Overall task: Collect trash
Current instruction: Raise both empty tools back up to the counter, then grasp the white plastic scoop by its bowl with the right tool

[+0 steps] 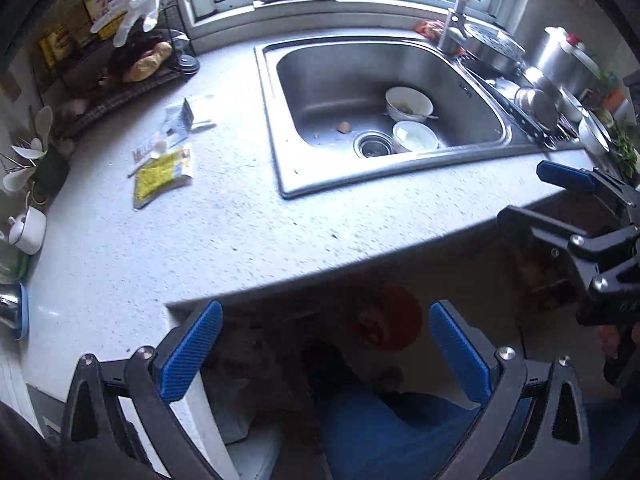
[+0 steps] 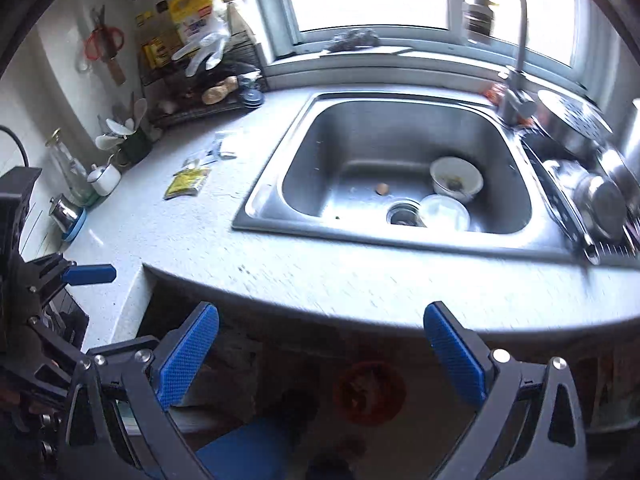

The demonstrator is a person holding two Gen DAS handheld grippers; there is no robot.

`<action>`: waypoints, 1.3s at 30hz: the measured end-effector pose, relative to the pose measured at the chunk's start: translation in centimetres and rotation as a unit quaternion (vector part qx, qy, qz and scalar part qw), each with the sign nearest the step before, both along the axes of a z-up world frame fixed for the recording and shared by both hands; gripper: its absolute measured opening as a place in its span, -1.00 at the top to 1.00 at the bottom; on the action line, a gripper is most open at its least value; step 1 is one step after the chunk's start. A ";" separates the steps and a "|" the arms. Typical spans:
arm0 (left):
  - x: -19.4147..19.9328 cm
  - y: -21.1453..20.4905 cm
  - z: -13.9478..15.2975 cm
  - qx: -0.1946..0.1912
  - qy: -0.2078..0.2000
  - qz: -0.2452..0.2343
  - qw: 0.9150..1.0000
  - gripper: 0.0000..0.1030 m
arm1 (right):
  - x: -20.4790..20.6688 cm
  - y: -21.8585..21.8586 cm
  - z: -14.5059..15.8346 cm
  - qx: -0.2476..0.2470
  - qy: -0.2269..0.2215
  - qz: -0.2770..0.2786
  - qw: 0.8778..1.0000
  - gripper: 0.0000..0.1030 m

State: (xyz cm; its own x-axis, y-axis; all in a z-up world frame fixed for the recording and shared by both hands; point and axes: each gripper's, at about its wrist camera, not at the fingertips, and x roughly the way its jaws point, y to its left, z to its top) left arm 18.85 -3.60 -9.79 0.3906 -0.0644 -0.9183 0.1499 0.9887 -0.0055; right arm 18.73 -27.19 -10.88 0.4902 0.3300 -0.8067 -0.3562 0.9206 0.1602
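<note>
— Left gripper [image 1: 326, 350]: spread wide, empty, held below the counter [image 1: 248, 232] edge. Right gripper [image 2: 320, 350]: likewise wide apart, nothing between the pads.

— And the trash?

— Yellow packet [image 1: 162, 174] and torn white wrappers [image 1: 180, 120] lying together on the counter, left of the sink [image 1: 496, 120], well apart from both grippers. Small brown scrap [image 1: 343, 127] down in the sink near the drain, just beside two dirty bowls [image 1: 408, 102].

— Likely trouble?

— Flat packet, hard to pinch; probably pushed along the counter instead of lifted. Could also knock the white jar [image 1: 28, 230] or bump a bowl while reaching for the scrap
</note>
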 end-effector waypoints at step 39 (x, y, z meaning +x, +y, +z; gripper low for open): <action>16.6 29.4 -6.1 -0.056 0.080 0.206 0.974 -0.99 | 23.8 34.5 -7.4 -0.120 0.081 0.346 0.927 -0.45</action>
State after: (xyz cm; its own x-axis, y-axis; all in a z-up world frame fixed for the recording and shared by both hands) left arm 35.48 25.80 -15.91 0.2580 -0.0365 -0.9654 -0.2704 0.9566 -0.1084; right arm 42.52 7.35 -18.32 0.0932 0.3208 -0.9426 -0.8641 0.4964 0.0835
